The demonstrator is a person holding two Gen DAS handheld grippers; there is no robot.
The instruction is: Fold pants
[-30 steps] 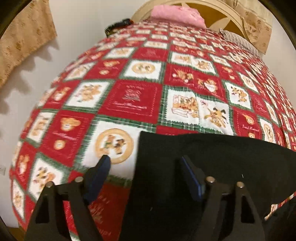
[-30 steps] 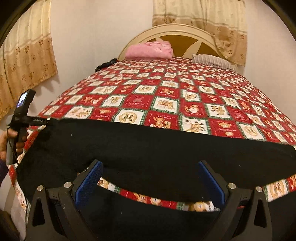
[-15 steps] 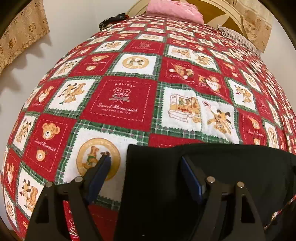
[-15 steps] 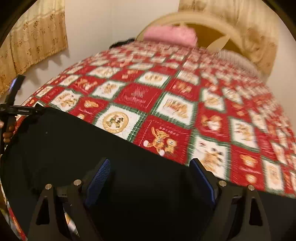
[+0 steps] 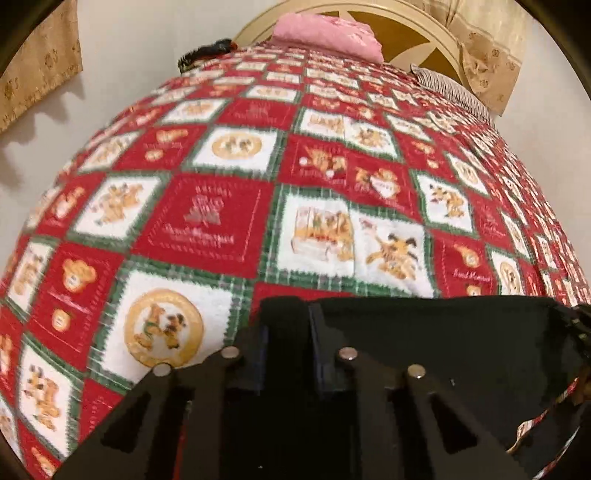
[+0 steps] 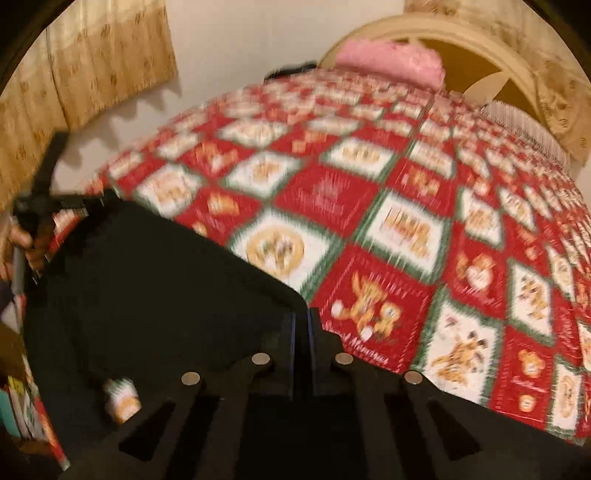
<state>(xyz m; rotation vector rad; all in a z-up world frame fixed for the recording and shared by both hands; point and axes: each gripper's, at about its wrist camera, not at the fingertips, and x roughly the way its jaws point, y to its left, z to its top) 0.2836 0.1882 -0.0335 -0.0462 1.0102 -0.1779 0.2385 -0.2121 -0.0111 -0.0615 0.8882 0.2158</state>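
Black pants point(image 5: 443, 343) lie across the near edge of a bed covered by a red, white and green patchwork quilt point(image 5: 258, 206). My left gripper point(image 5: 286, 321) is shut on the pants' left corner, which bunches between the jaws. In the right wrist view the pants point(image 6: 147, 280) spread to the left, and my right gripper point(image 6: 301, 328) is shut on their far edge at a corner. The left gripper point(image 6: 40, 206) and the hand holding it show at the far left of that view.
A pink pillow point(image 5: 325, 33) and a striped pillow point(image 5: 454, 88) lie at the cream headboard point(image 5: 406, 22). A dark object point(image 5: 207, 51) sits at the bed's far left corner. Gold curtains point(image 6: 92, 62) hang on the walls. The quilt point(image 6: 443, 221) spreads beyond the pants.
Both grippers have closed from open onto the pants' edge. The right gripper swung left toward the pants' corner; its view is motion-blurred.
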